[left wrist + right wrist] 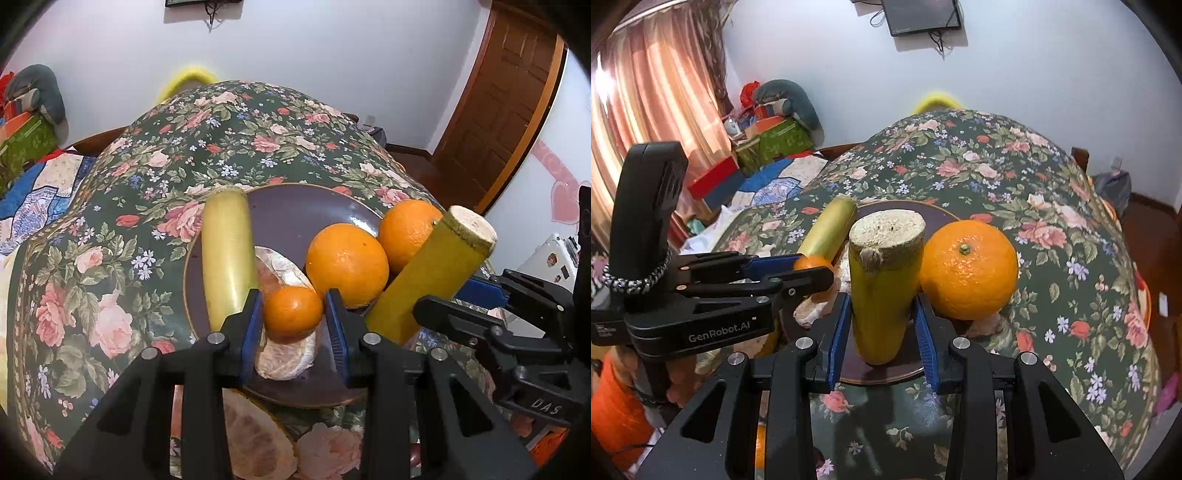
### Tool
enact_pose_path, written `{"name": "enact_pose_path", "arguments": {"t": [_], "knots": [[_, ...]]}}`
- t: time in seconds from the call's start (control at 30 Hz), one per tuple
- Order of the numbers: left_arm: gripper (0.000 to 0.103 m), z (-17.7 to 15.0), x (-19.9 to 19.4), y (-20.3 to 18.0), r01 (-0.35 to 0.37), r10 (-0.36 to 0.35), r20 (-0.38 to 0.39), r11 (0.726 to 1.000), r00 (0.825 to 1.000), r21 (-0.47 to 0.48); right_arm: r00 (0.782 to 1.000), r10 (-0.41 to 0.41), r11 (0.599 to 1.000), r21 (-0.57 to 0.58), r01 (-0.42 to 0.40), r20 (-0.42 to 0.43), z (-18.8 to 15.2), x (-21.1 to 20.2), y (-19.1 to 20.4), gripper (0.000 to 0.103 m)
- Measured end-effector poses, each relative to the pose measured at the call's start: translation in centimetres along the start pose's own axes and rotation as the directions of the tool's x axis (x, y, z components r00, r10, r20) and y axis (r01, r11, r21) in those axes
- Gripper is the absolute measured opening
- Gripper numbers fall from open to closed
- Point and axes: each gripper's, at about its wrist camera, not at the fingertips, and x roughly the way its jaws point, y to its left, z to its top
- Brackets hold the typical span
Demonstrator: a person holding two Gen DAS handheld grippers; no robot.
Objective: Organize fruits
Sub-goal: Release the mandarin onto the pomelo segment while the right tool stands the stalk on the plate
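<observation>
While our left gripper (293, 325) jaws clamp the small, soft mandarin (293, 312) at its middle, our right gripper (882, 326) jaws pinch the stiff, heavier cane (882, 291) low.

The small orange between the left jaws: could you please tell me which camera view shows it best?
The left wrist view: the small orange sits central and nearly whole between the blue jaws. The right wrist view shows only a sliver behind the left gripper.
</observation>
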Motion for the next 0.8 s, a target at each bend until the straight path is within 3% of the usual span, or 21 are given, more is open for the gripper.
{"name": "enact_pose_path", "arguments": {"t": [0.13, 0.43, 0.8], "knots": [[0.034, 0.2, -0.1, 0.0, 0.004, -0.004, 0.0, 1.0, 1.0, 0.0, 0.999, 0.045, 0.999, 0.02, -0.044, -0.011, -0.2, 0.0, 0.0, 0.032], [0.042, 0.4, -1.9, -0.3, 0.023, -0.023, 0.034, 1.0, 0.999, 0.0, 1.0, 0.026, 0.999, -0.022, -0.026, -0.006, 0.5, 1.2, 0.8, 0.032], [0.042, 0.6, -2.0, 0.0, 0.004, -0.003, 0.035, 1.0, 0.999, -0.027, 1.0, -0.008, 1.0, -0.019, 0.008, -0.009, 0.3, 0.7, 0.8, 0.032]]}}
